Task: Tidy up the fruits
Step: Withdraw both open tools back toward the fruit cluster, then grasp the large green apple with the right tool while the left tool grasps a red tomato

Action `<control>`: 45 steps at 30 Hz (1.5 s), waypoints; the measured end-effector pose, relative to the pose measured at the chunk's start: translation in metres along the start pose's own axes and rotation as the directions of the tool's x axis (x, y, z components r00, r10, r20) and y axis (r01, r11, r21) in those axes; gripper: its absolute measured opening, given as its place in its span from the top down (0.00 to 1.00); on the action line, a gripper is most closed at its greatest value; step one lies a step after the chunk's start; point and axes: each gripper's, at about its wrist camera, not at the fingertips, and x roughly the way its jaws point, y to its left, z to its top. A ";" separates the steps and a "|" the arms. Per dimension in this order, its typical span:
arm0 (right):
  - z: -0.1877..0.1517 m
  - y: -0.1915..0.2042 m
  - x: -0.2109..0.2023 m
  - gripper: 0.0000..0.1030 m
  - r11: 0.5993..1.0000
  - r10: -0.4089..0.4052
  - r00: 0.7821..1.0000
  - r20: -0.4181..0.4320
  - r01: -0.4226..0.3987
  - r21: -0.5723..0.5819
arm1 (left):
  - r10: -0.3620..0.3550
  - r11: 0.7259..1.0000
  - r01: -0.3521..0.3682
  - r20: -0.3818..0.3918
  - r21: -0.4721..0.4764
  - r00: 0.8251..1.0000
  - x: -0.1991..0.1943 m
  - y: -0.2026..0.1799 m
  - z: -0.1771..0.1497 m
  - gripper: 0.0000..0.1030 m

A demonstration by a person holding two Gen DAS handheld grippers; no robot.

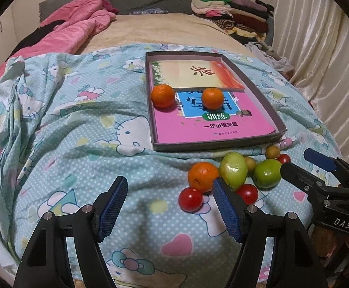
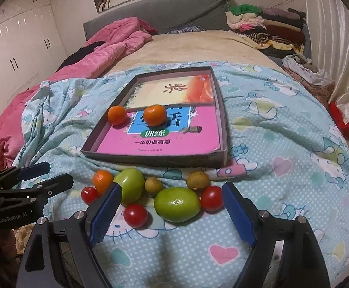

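Orange mandarins already sit in the shallow grey cardboard tray (image 2: 223,129) at the centre of the frame: one mandarin at the tray's left wall (image 2: 117,115) and one on the pink booklet (image 2: 154,115). A third loose mandarin (image 2: 102,179) lies below the tray's near edge among two green oval fruits (image 2: 177,204), three red cherry tomatoes (image 2: 136,215) and two small tan round fruits (image 2: 197,180).

Both tools have their jaws apart with nothing between the pads: the left gripper (image 1: 170,202) hangs at lower centre of its view, the right gripper (image 2: 172,213) over the pile.

The next pick is probably the loose mandarin. It would go best with the pads straddling it from above, clear of the touching tomato and green fruit, closing gently so nothing rolls.

Underneath is a soft, wrinkled blue cartoon-print sheet (image 2: 282,192) on a bed, so round fruit may drift. A pink quilt (image 2: 116,43) fills the upper left, folded clothes (image 2: 265,28) the upper right.
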 end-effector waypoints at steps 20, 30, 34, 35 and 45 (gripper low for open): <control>-0.009 0.002 0.010 0.18 1.000 0.016 0.998 -0.058 -0.016 0.010 | -0.027 1.000 0.027 -0.044 -0.014 0.999 0.008 0.000 -0.005 0.28; -0.014 -0.001 0.018 0.24 0.999 0.028 0.993 -0.112 -0.026 0.023 | -0.055 0.998 0.053 -0.083 -0.024 0.995 0.017 0.001 -0.010 0.28; -0.016 -0.003 0.025 0.34 0.999 0.042 0.989 -0.143 -0.038 0.033 | -0.068 0.997 0.066 -0.101 -0.027 0.992 0.022 0.000 -0.013 0.28; -0.017 -0.004 0.027 0.36 0.998 0.048 0.987 -0.151 -0.043 0.038 | -0.073 0.997 0.070 -0.106 -0.026 0.992 0.023 0.000 -0.013 0.28; -0.019 -0.011 0.038 0.43 0.996 0.072 0.980 -0.186 -0.060 0.068 | -0.094 0.995 0.091 -0.126 -0.031 0.988 0.031 -0.002 -0.015 0.29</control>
